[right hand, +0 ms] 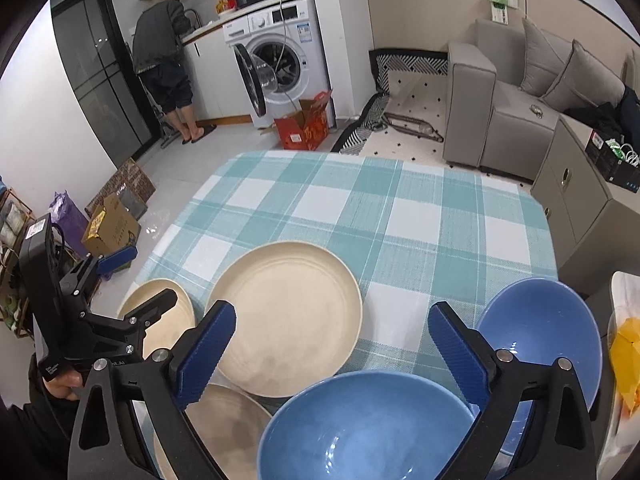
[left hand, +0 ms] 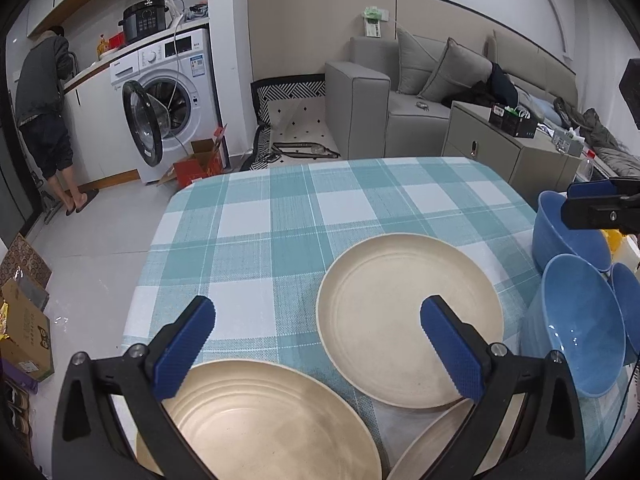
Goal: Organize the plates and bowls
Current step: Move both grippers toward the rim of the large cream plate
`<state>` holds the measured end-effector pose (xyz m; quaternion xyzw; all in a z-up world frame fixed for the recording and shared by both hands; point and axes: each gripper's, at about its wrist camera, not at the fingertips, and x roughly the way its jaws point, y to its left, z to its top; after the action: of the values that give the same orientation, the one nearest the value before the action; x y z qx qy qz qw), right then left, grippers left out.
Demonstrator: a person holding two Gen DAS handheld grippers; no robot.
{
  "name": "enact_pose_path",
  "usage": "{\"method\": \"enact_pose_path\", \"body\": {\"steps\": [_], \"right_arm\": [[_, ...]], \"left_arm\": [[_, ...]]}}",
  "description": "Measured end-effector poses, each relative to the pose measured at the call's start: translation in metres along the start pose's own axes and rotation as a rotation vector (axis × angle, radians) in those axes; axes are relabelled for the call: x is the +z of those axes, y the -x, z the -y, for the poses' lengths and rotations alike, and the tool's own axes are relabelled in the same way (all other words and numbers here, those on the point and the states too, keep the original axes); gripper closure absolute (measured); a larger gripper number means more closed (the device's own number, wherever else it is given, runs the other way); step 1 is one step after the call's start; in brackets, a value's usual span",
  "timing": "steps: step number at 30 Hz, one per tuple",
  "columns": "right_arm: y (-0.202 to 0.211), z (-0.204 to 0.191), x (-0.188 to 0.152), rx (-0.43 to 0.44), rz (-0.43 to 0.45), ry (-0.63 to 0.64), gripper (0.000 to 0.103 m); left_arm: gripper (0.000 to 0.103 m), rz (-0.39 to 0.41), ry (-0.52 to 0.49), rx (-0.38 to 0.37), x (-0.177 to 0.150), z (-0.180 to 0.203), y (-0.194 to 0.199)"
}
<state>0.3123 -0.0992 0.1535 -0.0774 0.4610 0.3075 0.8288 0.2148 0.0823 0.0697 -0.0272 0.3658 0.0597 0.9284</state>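
Three cream plates lie on the teal checked tablecloth [left hand: 280,208]: one in the middle [left hand: 408,320] [right hand: 288,320], one at the near left [left hand: 256,420] [right hand: 160,312], and one at the near edge [left hand: 432,440] [right hand: 216,432]. Blue bowls stand to the right: a near one [left hand: 572,328] [right hand: 360,428] and a farther one [left hand: 568,232] [right hand: 540,332]. My left gripper [left hand: 316,320] [right hand: 140,280] hovers open above the near-left plate, holding nothing. Above the near blue bowl, my right gripper [right hand: 332,320] [left hand: 588,200] is open and empty too.
The far half of the table [right hand: 400,208] is bare cloth. A yellow item [right hand: 628,360] lies past the right edge. A person [right hand: 164,52] stands at the counter beside a washing machine [right hand: 280,56]. A grey cabinet [left hand: 504,152], a sofa [left hand: 400,96] and floor boxes [right hand: 112,228] surround the table.
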Motion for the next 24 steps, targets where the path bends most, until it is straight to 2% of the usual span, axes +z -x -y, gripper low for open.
{"method": "enact_pose_path", "body": {"steps": [6, 20, 24], "right_arm": [[-0.034, -0.004, 0.001, -0.003, -0.087, 0.014, 0.004], [-0.076, -0.007, 0.008, -0.007, -0.196, 0.007, 0.004], [-0.087, -0.008, 0.006, -0.014, -0.236, 0.008, 0.005]], "left_arm": [[0.0, -0.04, -0.006, -0.009, -0.003, 0.001, -0.017], [0.001, -0.098, -0.022, -0.009, 0.002, -0.001, -0.044], [0.009, -0.124, -0.012, -0.022, 0.001, -0.001, -0.053]]}}
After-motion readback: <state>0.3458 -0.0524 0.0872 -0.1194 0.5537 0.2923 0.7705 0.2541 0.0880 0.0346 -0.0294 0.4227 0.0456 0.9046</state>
